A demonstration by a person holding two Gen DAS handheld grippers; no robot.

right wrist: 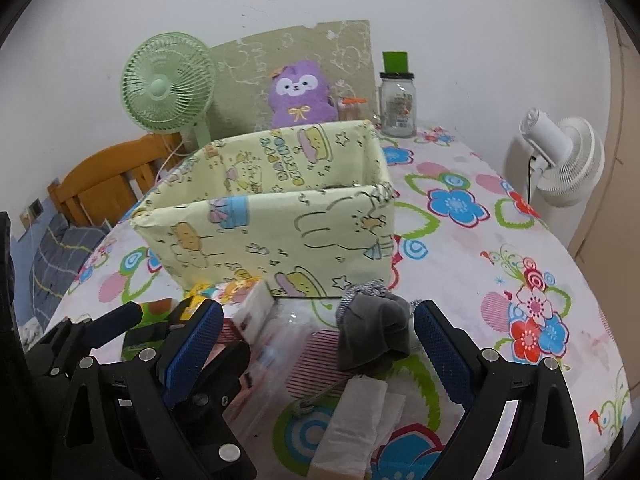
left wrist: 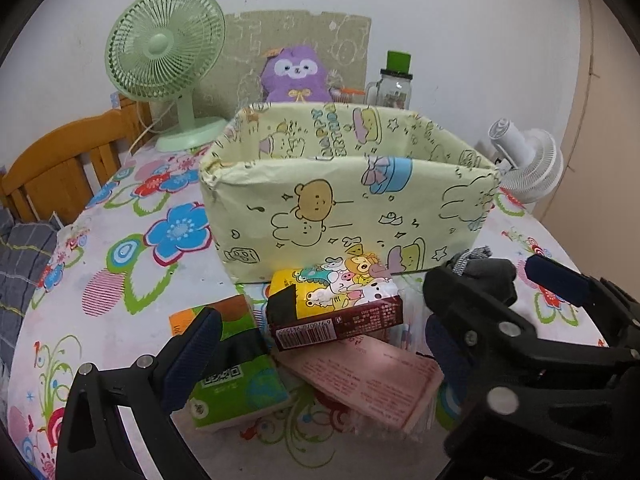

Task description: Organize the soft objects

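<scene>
i'm bracketing the sock (right wrist: 372, 330) with right fingers (right wrist: 444, 360) spread, left gripper (left wrist: 316, 344) gaping over the packs (left wrist: 336, 304); closing early risks snagging only the cuff.

A plain white wall (right wrist: 460, 4) stood behind a table w/ a floral tablecloth (right wrist: 520, 248). A wooden chair (left wrist: 60, 160) sat at the left edge, a green desk fan (left wrist: 164, 60) near the wall, a white fan (right wrist: 560, 164) at the right. A beige panel (left wrist: 600, 100) ran along the far right. Lighting was even, indoor.
</scene>
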